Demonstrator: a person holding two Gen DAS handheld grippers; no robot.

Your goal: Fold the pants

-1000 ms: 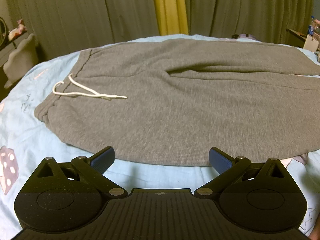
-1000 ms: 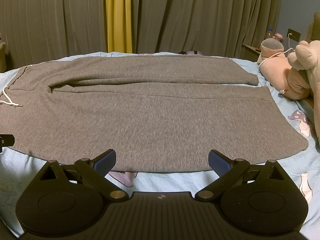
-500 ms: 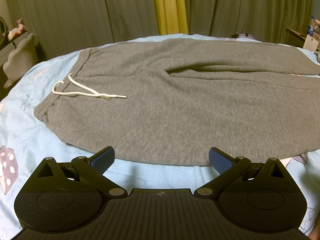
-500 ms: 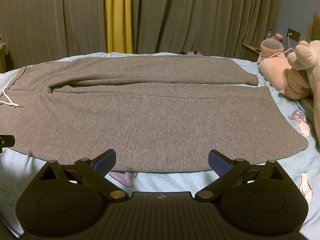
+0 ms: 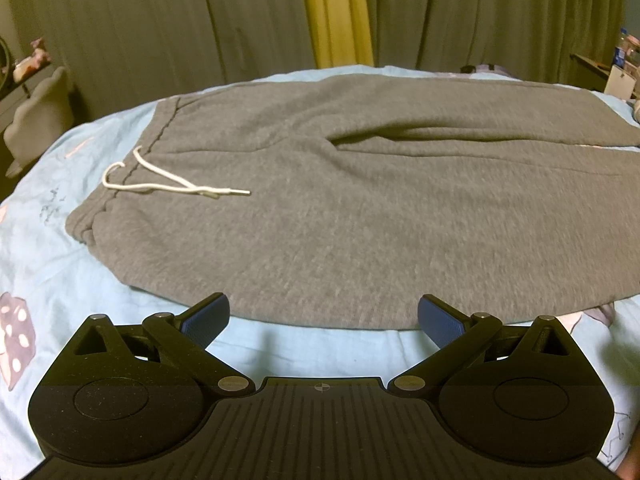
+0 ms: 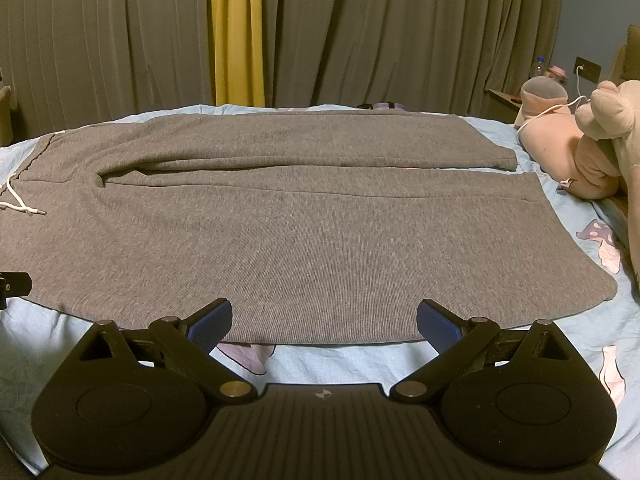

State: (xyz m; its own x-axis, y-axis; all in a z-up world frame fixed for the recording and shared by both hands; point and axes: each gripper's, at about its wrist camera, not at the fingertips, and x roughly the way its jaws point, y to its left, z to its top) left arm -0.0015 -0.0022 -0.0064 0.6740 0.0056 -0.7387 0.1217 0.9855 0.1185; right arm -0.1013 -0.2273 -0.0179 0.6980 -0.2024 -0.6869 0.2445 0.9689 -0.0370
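Both grippers, left gripper [image 5: 323, 318] and right gripper [image 6: 324, 320], are spread wide and hold nothing, just above the near edge of one pair of gray pants [image 6: 304, 232] lying flat on the bed [image 5: 44, 264]. Its one white drawstring [image 5: 160, 184] is cut off in the right view.

No legible text, label, brand, number or sign appears on any surface in either view.
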